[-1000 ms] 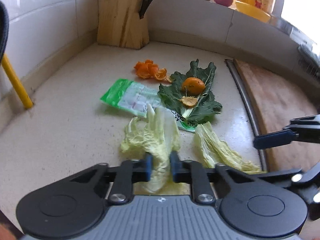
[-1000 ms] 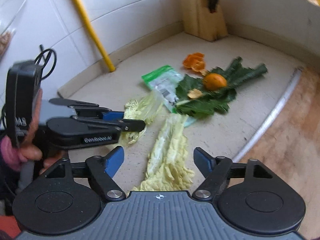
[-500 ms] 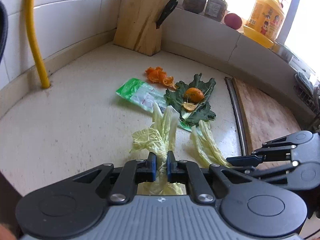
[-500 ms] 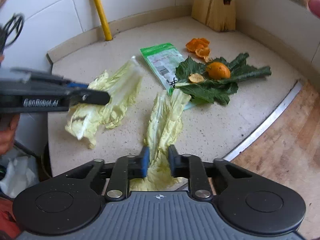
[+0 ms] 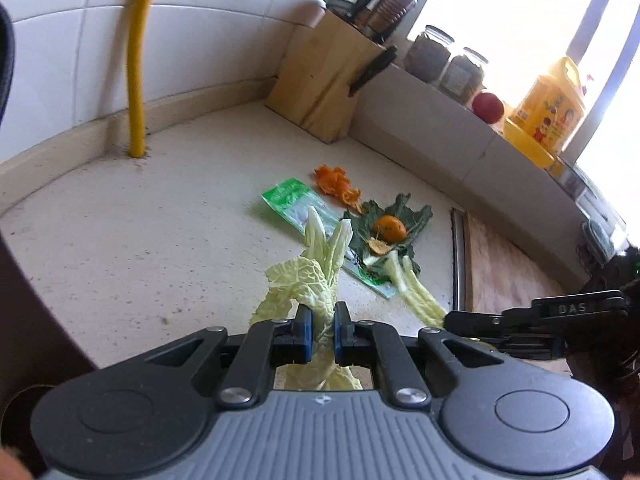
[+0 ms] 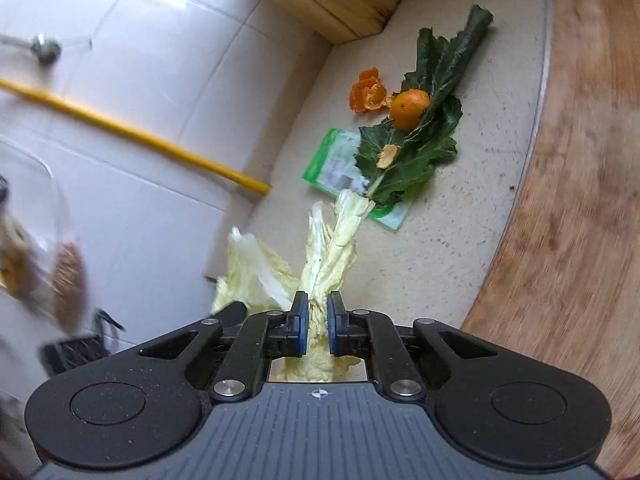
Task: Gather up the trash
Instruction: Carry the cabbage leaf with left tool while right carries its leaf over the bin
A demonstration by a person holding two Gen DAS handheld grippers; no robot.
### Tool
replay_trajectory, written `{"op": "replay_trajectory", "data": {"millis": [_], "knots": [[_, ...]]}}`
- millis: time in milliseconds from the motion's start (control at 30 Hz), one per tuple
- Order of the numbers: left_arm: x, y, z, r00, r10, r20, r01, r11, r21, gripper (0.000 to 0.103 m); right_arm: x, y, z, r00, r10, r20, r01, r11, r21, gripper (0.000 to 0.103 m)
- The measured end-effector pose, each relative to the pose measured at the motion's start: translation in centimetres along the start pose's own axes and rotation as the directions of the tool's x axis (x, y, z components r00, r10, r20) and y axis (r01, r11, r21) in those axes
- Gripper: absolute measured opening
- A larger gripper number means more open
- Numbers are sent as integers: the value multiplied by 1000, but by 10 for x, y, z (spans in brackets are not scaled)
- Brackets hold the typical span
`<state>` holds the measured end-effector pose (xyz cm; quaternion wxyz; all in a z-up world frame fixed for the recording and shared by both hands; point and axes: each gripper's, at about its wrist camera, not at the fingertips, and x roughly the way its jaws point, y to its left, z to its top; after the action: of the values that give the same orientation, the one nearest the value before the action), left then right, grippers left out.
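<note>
In the left wrist view, the left gripper is seen closed on a pale cabbage leaf, which is pinched between the blue pads and lifted clear of the speckled counter. Farther back on the counter, a green plastic packet lies flat, with orange peel just beyond it. A dark green leaf rests partly over the packet and carries a piece of orange and a smaller peel scrap. At the right edge, the right gripper is seen clamped on a second cabbage leaf whose stalk reaches up to the packet. A knife block stands in the corner, and a yellow pipe rises along the tiled wall.

In the right wrist view, the right gripper is shown closed around the second cabbage leaf, its white stalk end pointing toward the packet. The first cabbage leaf hangs just left of it, beside the black tip of the left gripper. The dark green leaf, the piece of orange and the orange peel lie on the counter, near a wooden board
</note>
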<state>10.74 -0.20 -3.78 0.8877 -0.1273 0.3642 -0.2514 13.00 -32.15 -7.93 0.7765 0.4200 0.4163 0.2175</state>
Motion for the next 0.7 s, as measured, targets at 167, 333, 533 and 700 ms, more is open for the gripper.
{"op": "replay_trajectory", "data": {"millis": [167, 333, 533, 700], "knots": [[-10, -1, 0, 998, 41, 42, -40, 999, -20, 9, -5, -7, 8, 992, 121, 18, -122, 990, 73, 13], [-28, -2, 1, 993, 45, 107, -41, 998, -42, 9, -8, -4, 12, 984, 176, 31, -178, 979, 95, 13], [-59, 9, 2, 983, 47, 176, -37, 997, -63, 9, -8, 18, 12, 975, 218, 47, -221, 973, 67, 13], [-86, 28, -4, 974, 93, 208, -76, 993, -88, 9, 13, 46, 6, 969, 248, 7, -249, 968, 28, 13]]}}
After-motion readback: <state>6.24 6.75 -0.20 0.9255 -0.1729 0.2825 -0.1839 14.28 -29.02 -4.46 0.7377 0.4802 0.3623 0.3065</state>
